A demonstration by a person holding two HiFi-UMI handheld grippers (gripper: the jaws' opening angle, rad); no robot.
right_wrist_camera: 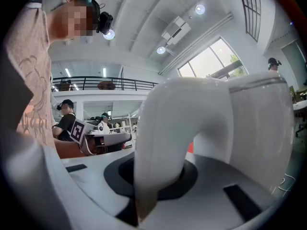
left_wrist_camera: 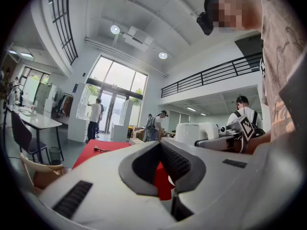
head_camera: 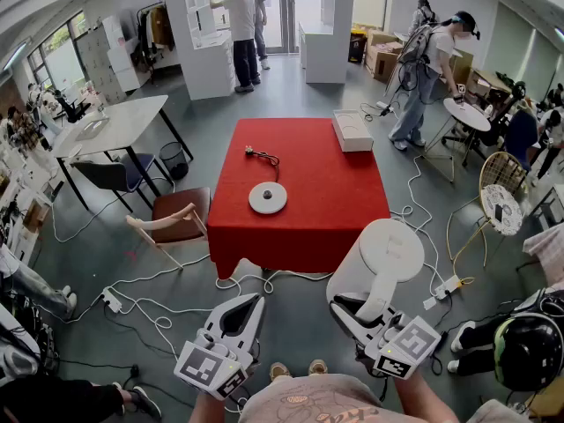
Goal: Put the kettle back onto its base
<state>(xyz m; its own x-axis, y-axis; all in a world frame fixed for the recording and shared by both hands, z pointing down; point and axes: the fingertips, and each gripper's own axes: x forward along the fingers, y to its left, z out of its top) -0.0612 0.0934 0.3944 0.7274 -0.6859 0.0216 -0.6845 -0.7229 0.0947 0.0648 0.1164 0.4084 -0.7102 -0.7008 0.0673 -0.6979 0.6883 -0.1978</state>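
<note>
Nearest, at the bottom edge of the head view, the person's shirt (head_camera: pixel 326 404) shows, with both grippers held level in front of it. The left gripper (head_camera: pixel 253 301) is empty, its jaws closed tip to tip. The right gripper (head_camera: pixel 363 310) is clamped on the handle (head_camera: pixel 381 291) of the white kettle (head_camera: pixel 394 243); in the right gripper view the handle fills the space between the pads. The kettle hangs over the grey floor (head_camera: pixel 295 320), just off the near right corner of the red table (head_camera: pixel 326 192). Its body is on the far side of the jaws and its handle is turned back toward the person. It is upright, long axis vertical, lid up. Farther off, the round white base (head_camera: pixel 267 198) lies near the middle of the table, well apart from the kettle and to its left, with its cord (head_camera: pixel 264 158) running away from it. A white box (head_camera: pixel 352 131) sits at the far right corner, a chair (head_camera: pixel 181 214) stands by the left edge, and people stand beyond.
</note>
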